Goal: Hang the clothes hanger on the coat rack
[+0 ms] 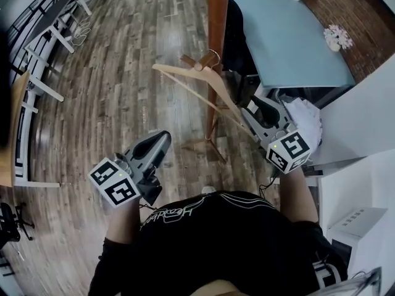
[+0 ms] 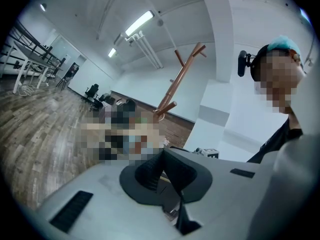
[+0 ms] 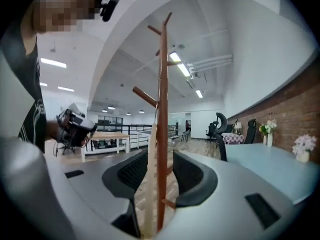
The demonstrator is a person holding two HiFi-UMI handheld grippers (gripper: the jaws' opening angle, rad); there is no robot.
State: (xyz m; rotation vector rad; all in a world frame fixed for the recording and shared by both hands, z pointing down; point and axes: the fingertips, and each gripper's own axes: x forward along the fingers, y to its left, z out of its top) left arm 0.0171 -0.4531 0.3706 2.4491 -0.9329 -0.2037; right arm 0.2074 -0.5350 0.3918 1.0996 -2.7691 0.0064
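- The wooden clothes hanger [image 1: 207, 94] is up on the coat rack [image 1: 217, 17], with its metal hook looped over a low peg. It hangs tilted: one arm pokes out left, the other runs down toward the right gripper [image 1: 253, 115].
- Hard to see: that lower arm's tip disappears behind the right gripper in the head view, and the rack's top is cropped there.
- In the right gripper view the fingers [image 3: 131, 171] are spread wide. The hanger's pale arm stands in the gap, not pinched, with the rack pole right behind it.
- The left gripper [image 1: 162, 142] sits off to the left, well apart from the hanger, its fingers closed tip to tip on nothing.
- A blue-grey desk [image 1: 290, 36] sits beyond the rack, with a small flower pot [image 1: 337, 37] on it.
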